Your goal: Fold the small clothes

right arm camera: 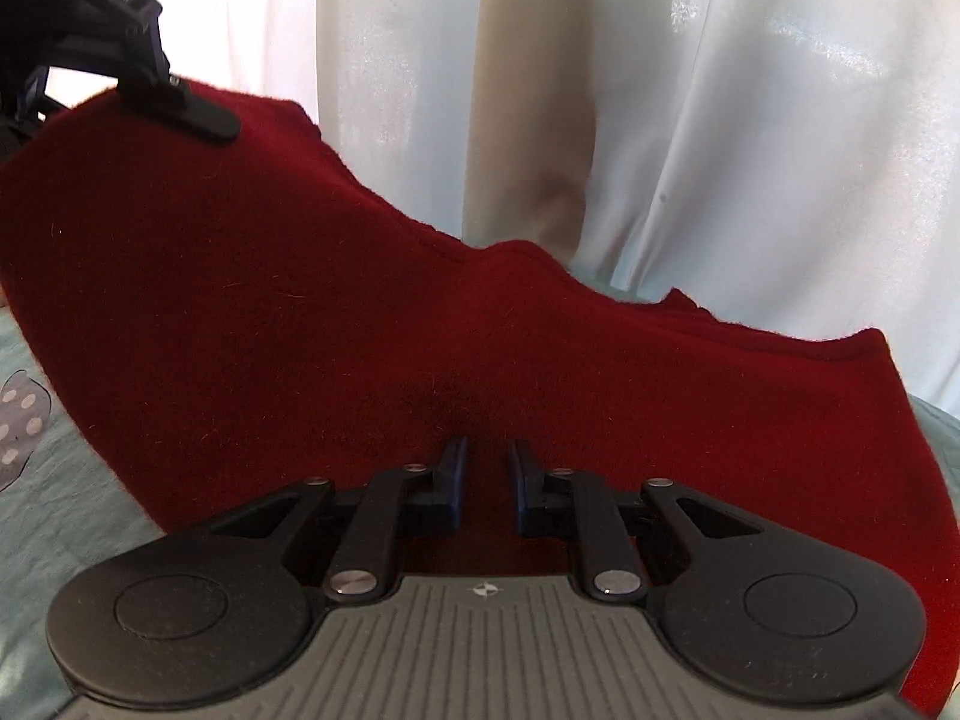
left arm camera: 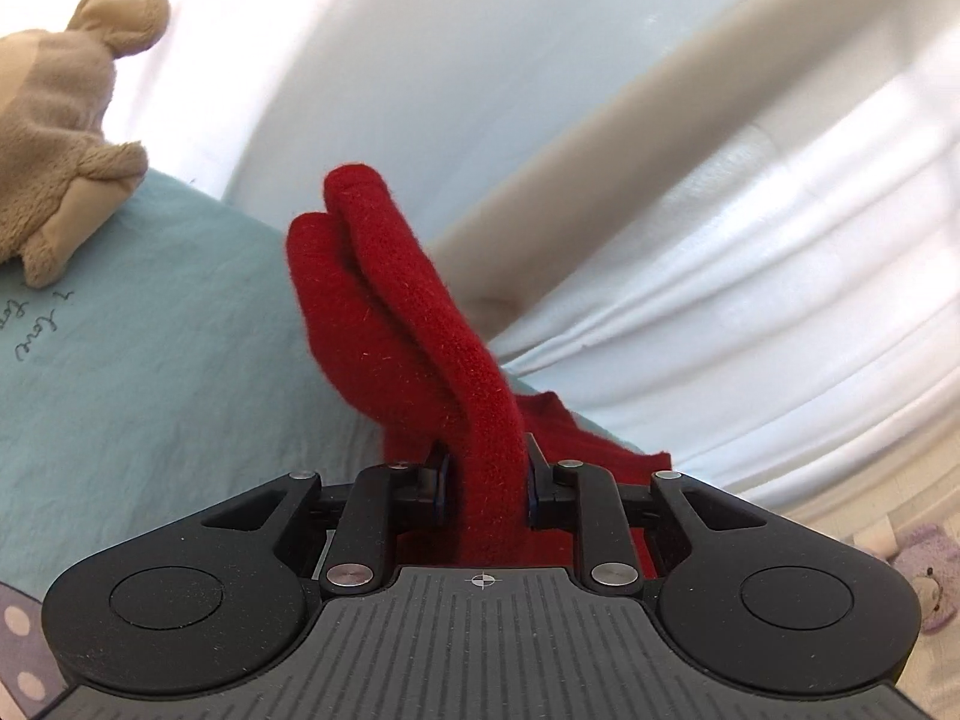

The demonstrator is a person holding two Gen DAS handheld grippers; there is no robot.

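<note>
A red knitted garment (left arm camera: 384,300) hangs up over the teal bedsheet (left arm camera: 150,360). My left gripper (left arm camera: 486,462) is shut on a thick bunched fold of it, which sticks out past the fingertips. In the right wrist view the same red garment (right arm camera: 300,270) stretches wide across the frame, raised at its upper left corner, where one of the left gripper's fingers (right arm camera: 204,120) lies over the edge. My right gripper (right arm camera: 487,450) sits at the garment's lower middle, jaws nearly together with red cloth pinched between them and a dark pucker just beyond the tips.
A beige plush toy (left arm camera: 54,120) lies on the sheet at the far left. White curtains (left arm camera: 780,300) hang behind the bed. A small purple plush toy (left arm camera: 930,582) sits at the lower right, and a grey polka-dot patch (right arm camera: 21,414) marks the sheet.
</note>
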